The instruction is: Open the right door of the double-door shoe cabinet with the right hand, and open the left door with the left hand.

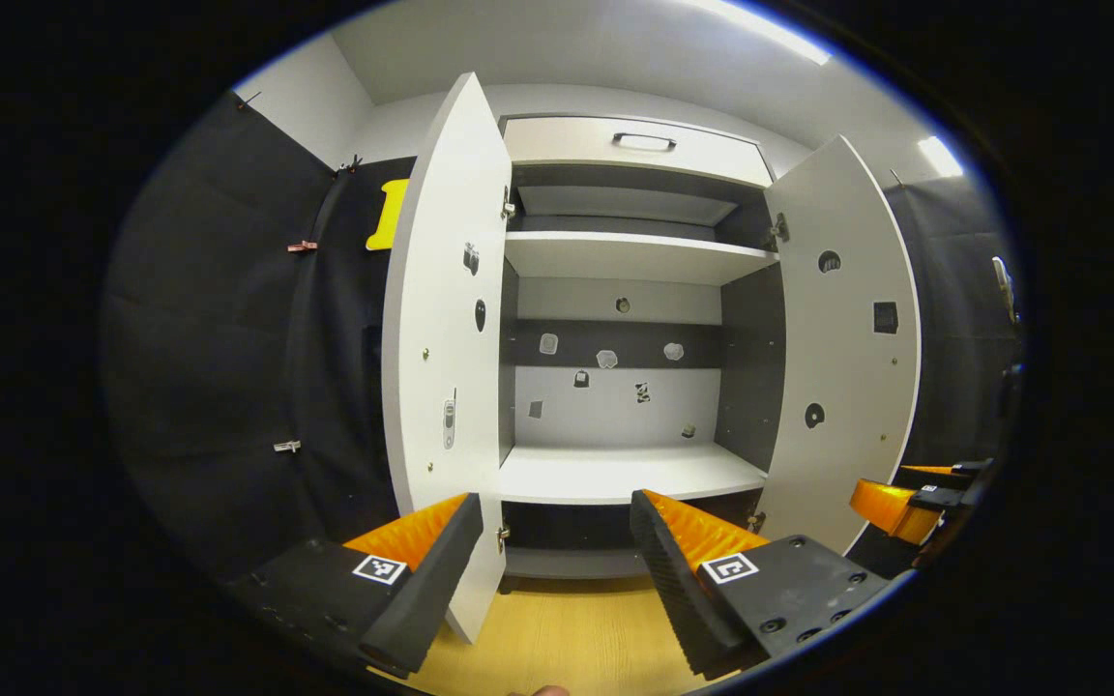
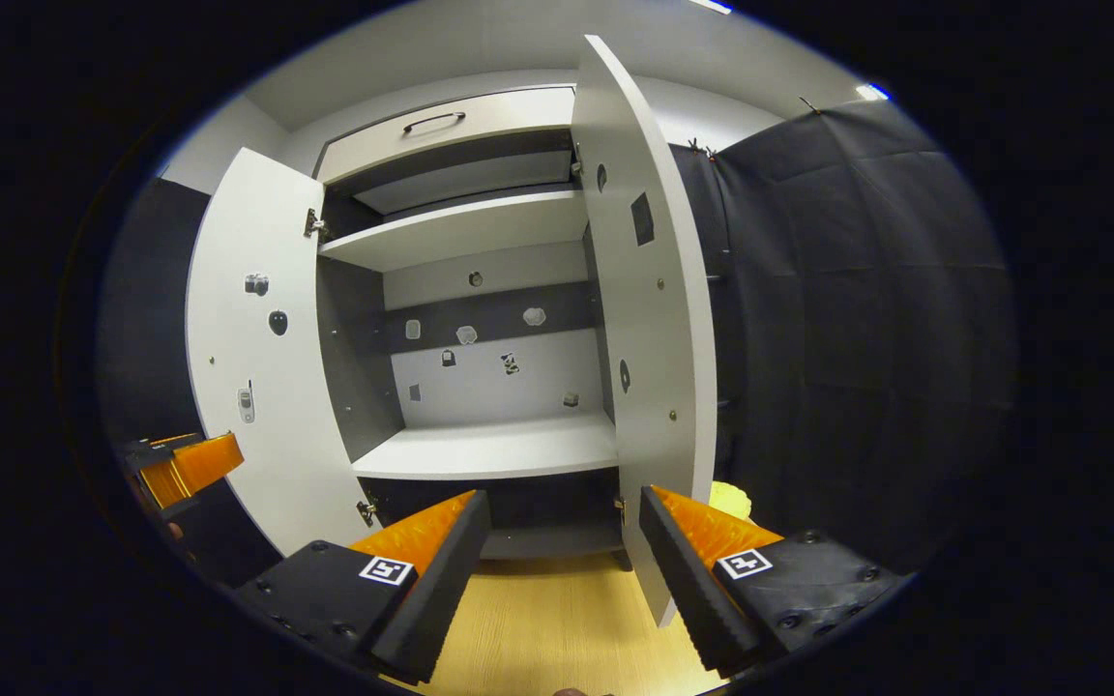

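Note:
The white shoe cabinet (image 1: 615, 261) stands ahead with both doors swung wide. In the left gripper view its left door (image 1: 441, 338) juts toward me and the right door (image 1: 847, 338) stands open beyond. My left gripper (image 1: 557, 570) is open, holds nothing, and hangs just right of the left door's lower edge. The right gripper view has the right door (image 2: 654, 319) edge-on, close by, and the left door (image 2: 257, 358) farther off. My right gripper (image 2: 565, 565) is open and empty, with the right door's bottom corner near its right finger. Each view catches the other gripper (image 1: 915, 498) (image 2: 180, 469) low at the side.
Inside are bare white shelves (image 1: 615, 474), a dark back panel with small stickers (image 1: 605, 358), and a drawer with a handle (image 1: 644, 142) on top. Black cloth walls (image 1: 228, 338) flank the cabinet. A light wooden floor (image 1: 557, 628) lies in front.

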A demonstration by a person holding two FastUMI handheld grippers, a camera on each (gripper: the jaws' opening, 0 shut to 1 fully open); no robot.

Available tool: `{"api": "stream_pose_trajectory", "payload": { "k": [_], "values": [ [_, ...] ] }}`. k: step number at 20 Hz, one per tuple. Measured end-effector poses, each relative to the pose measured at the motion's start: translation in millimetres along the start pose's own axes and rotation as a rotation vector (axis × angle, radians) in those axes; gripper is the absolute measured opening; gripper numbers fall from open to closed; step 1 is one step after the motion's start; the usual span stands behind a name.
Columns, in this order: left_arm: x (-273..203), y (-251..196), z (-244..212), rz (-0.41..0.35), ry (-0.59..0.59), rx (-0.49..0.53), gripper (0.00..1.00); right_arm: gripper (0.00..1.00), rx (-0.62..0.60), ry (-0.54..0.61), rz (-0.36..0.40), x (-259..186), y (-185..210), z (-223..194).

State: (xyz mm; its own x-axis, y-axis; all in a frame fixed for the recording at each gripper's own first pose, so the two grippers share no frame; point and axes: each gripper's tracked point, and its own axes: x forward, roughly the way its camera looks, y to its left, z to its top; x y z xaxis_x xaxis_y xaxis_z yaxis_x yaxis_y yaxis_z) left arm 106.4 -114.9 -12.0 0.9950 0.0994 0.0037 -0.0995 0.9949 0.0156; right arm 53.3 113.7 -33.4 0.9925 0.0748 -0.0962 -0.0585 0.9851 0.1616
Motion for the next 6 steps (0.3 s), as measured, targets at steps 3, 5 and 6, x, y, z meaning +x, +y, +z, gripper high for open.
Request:
{"api": "stream_pose_trajectory", "payload": {
  "k": [3, 5, 6],
  "values": [
    [-3, 0, -5, 0.005, 0.006, 0.029, 0.95, 0.98, 0.000, -0.005, 0.011, -3, 4, -4],
    [-5, 0, -13, 0.005, 0.019, 0.046, 0.95, 0.98, 0.001, 0.000, 0.020, -7, 10, -12],
    [-6, 0, -16, 0.004, 0.027, 0.048, 0.95, 0.98, -0.003, 0.008, 0.027, -9, 14, -17]
  ]
}}
